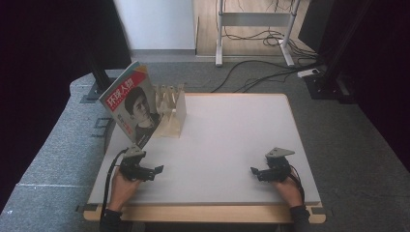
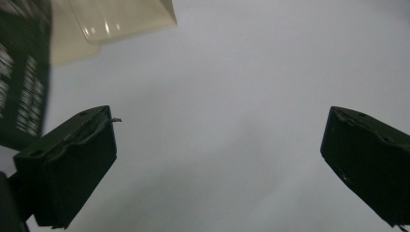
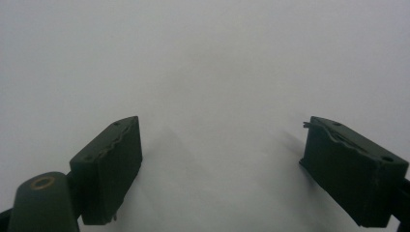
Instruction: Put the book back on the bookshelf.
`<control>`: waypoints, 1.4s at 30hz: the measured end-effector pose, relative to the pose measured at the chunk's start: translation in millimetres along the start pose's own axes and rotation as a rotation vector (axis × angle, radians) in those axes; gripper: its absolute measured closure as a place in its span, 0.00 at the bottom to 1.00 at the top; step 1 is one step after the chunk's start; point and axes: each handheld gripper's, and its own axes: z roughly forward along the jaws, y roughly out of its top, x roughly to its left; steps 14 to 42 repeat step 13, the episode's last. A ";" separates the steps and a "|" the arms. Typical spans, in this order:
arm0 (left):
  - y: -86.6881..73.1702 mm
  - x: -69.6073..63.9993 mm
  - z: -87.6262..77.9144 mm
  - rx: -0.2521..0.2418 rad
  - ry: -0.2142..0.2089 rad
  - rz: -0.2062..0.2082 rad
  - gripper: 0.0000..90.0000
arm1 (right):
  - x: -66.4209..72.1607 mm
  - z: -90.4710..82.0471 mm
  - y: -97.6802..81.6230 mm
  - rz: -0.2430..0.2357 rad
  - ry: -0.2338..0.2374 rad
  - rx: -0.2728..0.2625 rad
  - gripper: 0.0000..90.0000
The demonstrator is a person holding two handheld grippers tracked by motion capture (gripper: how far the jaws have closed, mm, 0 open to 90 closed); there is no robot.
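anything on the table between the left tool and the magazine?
Nothing: in the high view, bare tabletop separates the open left tool from the magazine, which leans on the rack.

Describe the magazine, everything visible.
The magazine stands nearly upright at the table's far left corner, tilted, with its top leaning out left. It rests against the cream slotted rack, and its bottom corner is down by the table's left edge. The glossy cover has a red masthead band with large white Chinese characters, a teal strip along the top edge and a portrait photo below. In the left gripper view a dark printed surface that looks like it sits at the left edge. Nothing grips it.
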 end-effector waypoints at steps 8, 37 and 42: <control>-9.4 -7.7 19.7 0.100 0.037 0.035 0.00 | 0.3 0.0 -0.2 0.001 -0.001 -0.001 0.15; -9.7 -8.3 19.9 0.100 0.040 0.036 0.00 | 0.9 -0.1 -1.0 -0.004 -0.007 -0.003 0.14; -9.7 -8.3 19.9 0.100 0.040 0.036 0.00 | 0.9 -0.1 -1.0 -0.004 -0.007 -0.003 0.14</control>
